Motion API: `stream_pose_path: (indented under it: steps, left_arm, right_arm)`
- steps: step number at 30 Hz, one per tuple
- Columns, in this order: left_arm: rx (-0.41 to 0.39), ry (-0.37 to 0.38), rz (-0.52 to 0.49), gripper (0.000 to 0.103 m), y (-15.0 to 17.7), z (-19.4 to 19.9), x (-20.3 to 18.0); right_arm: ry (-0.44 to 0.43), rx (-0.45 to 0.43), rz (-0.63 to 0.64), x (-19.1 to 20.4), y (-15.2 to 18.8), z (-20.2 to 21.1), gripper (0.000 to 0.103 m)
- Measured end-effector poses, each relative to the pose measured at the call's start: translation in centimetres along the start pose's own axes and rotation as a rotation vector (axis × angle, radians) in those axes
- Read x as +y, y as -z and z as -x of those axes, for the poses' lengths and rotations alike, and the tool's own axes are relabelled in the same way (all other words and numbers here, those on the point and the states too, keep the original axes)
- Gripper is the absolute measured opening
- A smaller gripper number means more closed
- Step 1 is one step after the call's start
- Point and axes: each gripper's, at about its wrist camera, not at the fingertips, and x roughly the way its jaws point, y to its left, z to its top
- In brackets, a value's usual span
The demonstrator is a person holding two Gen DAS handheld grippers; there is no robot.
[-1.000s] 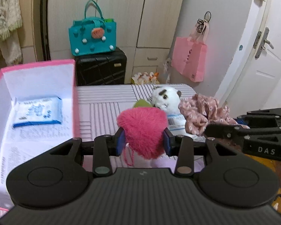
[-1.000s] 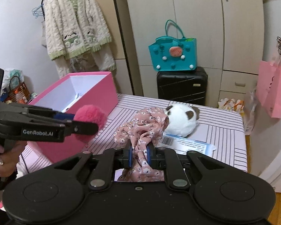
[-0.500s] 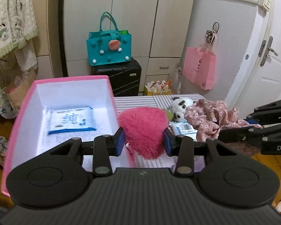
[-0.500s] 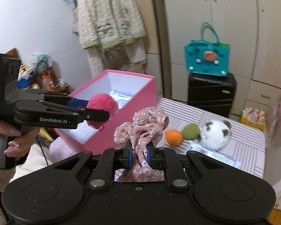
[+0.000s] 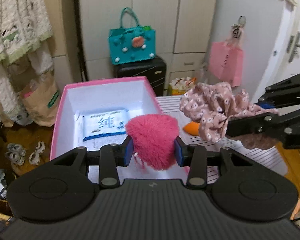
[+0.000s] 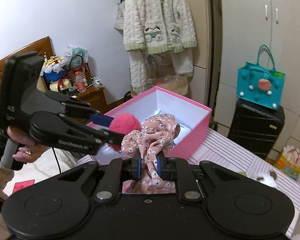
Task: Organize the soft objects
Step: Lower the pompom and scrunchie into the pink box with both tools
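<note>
My left gripper [image 5: 153,153] is shut on a fluffy pink plush ball [image 5: 152,138], held above the near right corner of the pink box [image 5: 59,118]. In the right wrist view the same pink plush ball [image 6: 124,124] shows between the left gripper's fingers [image 6: 102,119]. My right gripper [image 6: 149,167] is shut on a pink floral cloth [image 6: 153,138], which hangs bunched beside the box; that floral cloth [image 5: 210,108] appears at the right of the left wrist view. A blue and white packet [image 5: 105,124] lies on the box floor.
An orange plush piece [image 5: 191,128] lies on the striped table [image 5: 256,156] under the cloth. A white plush toy [image 6: 269,180] sits at the table's far end. A black suitcase [image 6: 256,128] with a teal bag [image 6: 260,87] stands behind. A hand [image 6: 22,148] holds the left gripper.
Both grippers have risen and moved left toward the pink box, each still carrying its object. The box now fills the middle of the left wrist view, and the cloth has lifted off the table.
</note>
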Motion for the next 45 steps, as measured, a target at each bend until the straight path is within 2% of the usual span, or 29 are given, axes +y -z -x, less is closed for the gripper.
stream_pose_path:
  steps: [9,13,16,21,25,28,30,33,37,42,44,45]
  left_arm:
    - [0.079,-0.057,0.036,0.040,-1.2,-4.6,4.6]
    - [0.068,-0.117,0.004,0.040,-2.7,-6.6,6.3]
    - [0.095,-0.100,0.013,0.040,-4.0,-8.2,7.7]
    - [0.134,-0.091,0.034,0.040,-6.0,-11.3,9.2]
    - [0.206,-0.091,0.071,0.040,-7.1,-14.4,10.1]
    - [0.239,-0.104,0.101,0.040,-7.3,-16.4,10.7]
    - [0.247,-0.113,0.156,0.040,-7.3,-17.4,11.6]
    - [0.234,-0.102,0.202,0.040,-7.1,-17.9,12.6]
    - [0.224,-0.115,0.168,0.040,-6.9,-18.2,12.2]
    - [0.238,-0.109,0.146,0.043,-7.0,-18.9,12.1]
    - [0.233,-0.113,0.146,0.048,-6.9,-19.0,12.0]
    - [0.232,-0.109,0.146,0.048,-6.9,-19.0,12.0]
  right_arm:
    - [-0.010,0.035,0.058,-0.3,-2.8,-5.8,0.018]
    - [0.027,0.047,0.075,-1.6,-4.3,-8.8,0.018]
    - [0.018,0.071,0.083,-2.8,-5.4,-11.4,0.018]
    - [0.042,0.139,0.181,-3.3,-6.6,-15.7,0.018]
    - [0.110,0.205,0.248,-3.6,-7.1,-18.8,0.018]
    - [0.155,0.249,0.223,-4.0,-7.6,-20.5,0.018]
    - [0.203,0.278,0.178,-4.4,-8.1,-21.6,0.018]
    - [0.159,0.294,0.136,-5.4,-8.5,-22.2,0.018]
    - [0.103,0.312,0.115,-6.2,-8.3,-22.5,0.018]
    - [0.084,0.314,0.148,-6.8,-7.8,-22.9,0.025]
    - [0.084,0.311,0.157,-6.9,-7.7,-22.9,0.039]
    - [0.088,0.306,0.162,-6.9,-7.8,-22.9,0.040]
